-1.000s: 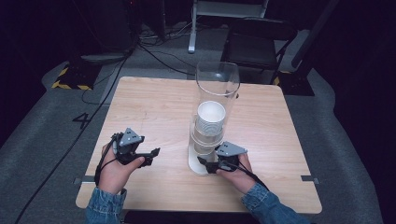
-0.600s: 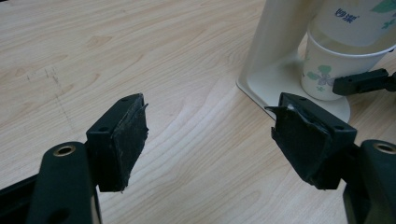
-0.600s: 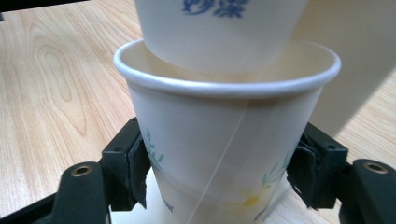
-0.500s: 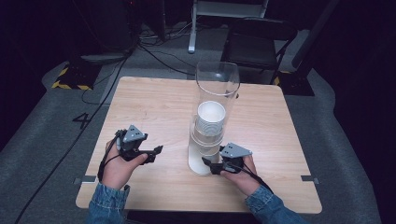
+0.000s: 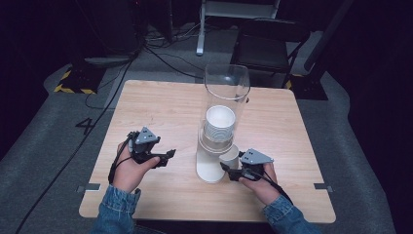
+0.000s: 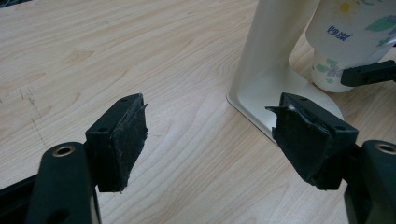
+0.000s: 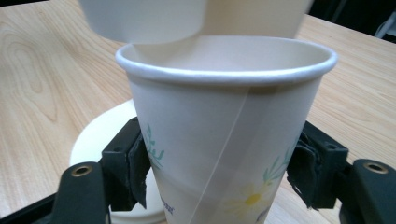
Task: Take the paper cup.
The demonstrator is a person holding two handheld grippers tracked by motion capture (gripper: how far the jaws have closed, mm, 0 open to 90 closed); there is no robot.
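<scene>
One paper cup [image 7: 224,140] clamped between right tongs [image 7: 219,172]; left tongs [image 6: 210,140] wide open, empty.

A light wooden tabletop [image 5: 160,105] stands on grey carpet [image 5: 48,146] marked with a dark "4" [image 5: 84,126]. Beyond its far edge sit a black chair [image 5: 270,41], a white stand's base [image 5: 200,48], trailing black cables [image 5: 165,56] and a strip of yellow-black hazard tape [image 5: 73,89].
</scene>
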